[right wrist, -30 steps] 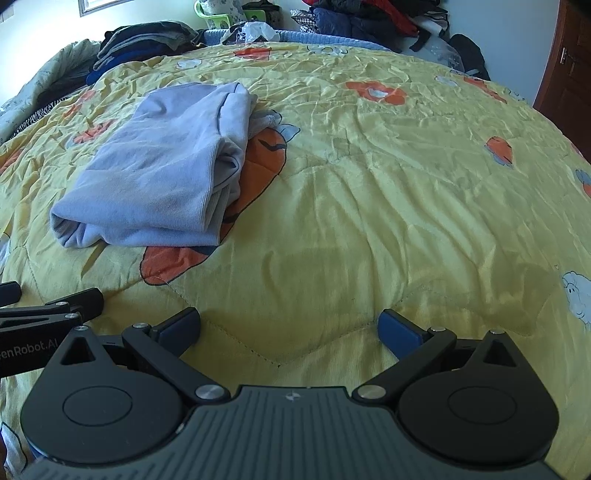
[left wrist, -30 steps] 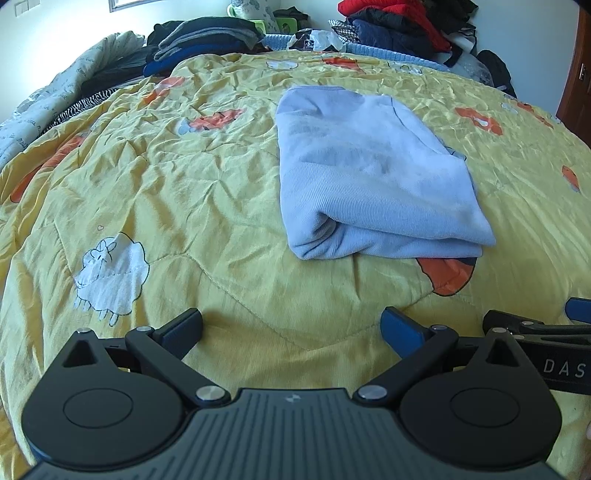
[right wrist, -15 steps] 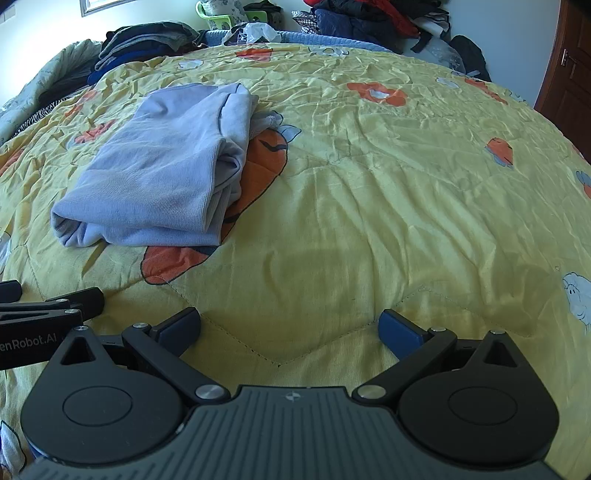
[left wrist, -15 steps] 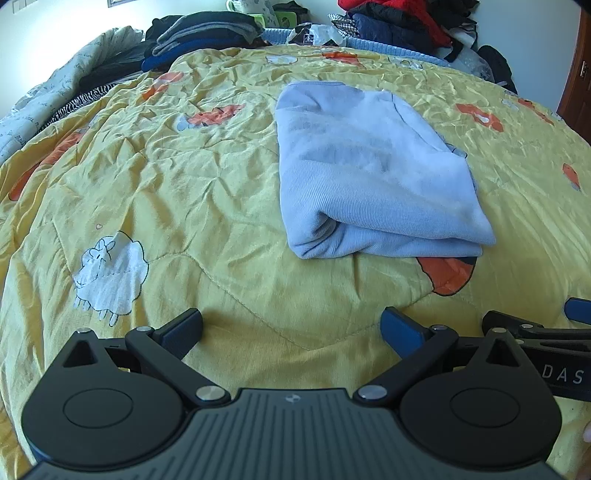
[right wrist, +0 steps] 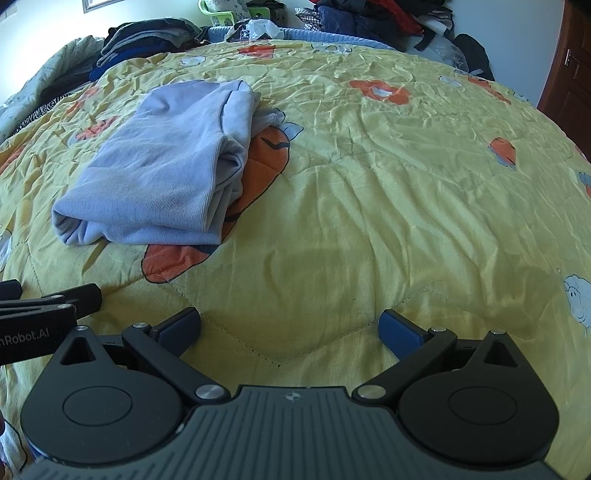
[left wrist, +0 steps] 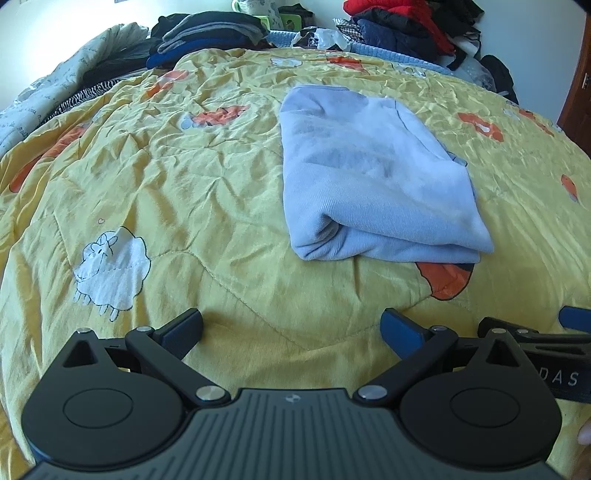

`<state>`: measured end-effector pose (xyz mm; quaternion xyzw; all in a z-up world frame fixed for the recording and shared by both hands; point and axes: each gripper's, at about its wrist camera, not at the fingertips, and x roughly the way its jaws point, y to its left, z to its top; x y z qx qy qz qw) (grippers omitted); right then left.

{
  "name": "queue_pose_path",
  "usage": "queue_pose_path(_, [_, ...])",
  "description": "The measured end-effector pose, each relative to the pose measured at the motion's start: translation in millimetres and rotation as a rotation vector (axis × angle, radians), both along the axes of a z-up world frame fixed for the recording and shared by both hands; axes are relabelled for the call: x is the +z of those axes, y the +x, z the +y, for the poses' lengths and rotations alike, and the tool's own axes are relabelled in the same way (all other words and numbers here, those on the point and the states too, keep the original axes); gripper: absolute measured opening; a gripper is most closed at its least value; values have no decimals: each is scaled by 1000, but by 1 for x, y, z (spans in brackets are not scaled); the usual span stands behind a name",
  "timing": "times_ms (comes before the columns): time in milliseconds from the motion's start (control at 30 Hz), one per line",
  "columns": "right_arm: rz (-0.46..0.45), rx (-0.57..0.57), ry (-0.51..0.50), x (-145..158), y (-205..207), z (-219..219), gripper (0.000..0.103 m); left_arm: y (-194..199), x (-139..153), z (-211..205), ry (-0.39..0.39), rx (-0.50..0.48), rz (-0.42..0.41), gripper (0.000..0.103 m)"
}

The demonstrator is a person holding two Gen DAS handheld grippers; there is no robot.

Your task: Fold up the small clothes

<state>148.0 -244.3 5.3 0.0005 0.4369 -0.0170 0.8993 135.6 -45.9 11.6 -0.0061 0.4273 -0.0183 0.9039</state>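
A light blue garment (left wrist: 373, 177) lies folded into a thick rectangle on the yellow quilt (left wrist: 184, 192), its rolled fold edge facing me. In the right wrist view the same garment (right wrist: 166, 173) sits to the upper left, with loose layers showing along its right side. My left gripper (left wrist: 291, 326) is open, low over the quilt, well short of the garment, nothing between its fingers. My right gripper (right wrist: 290, 326) is open too, over bare quilt to the right of the garment. Each gripper's side shows at the edge of the other's view.
Stacks of dark folded clothes (left wrist: 207, 37) and a heap of red and navy clothes (left wrist: 406, 26) line the far edge of the bed. A patterned grey blanket (left wrist: 44, 96) lies at the far left. A brown wooden door (right wrist: 569, 74) stands at the right.
Both views have shifted slightly, with the grippers edging back and tilting down a little. The garment has not moved and both grippers stay open.
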Motion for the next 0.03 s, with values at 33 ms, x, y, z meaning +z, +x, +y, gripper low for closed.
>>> queue_pose_path(33, [-2,1,0,0,0,0,102,0,0,-1,7,-6,2,103])
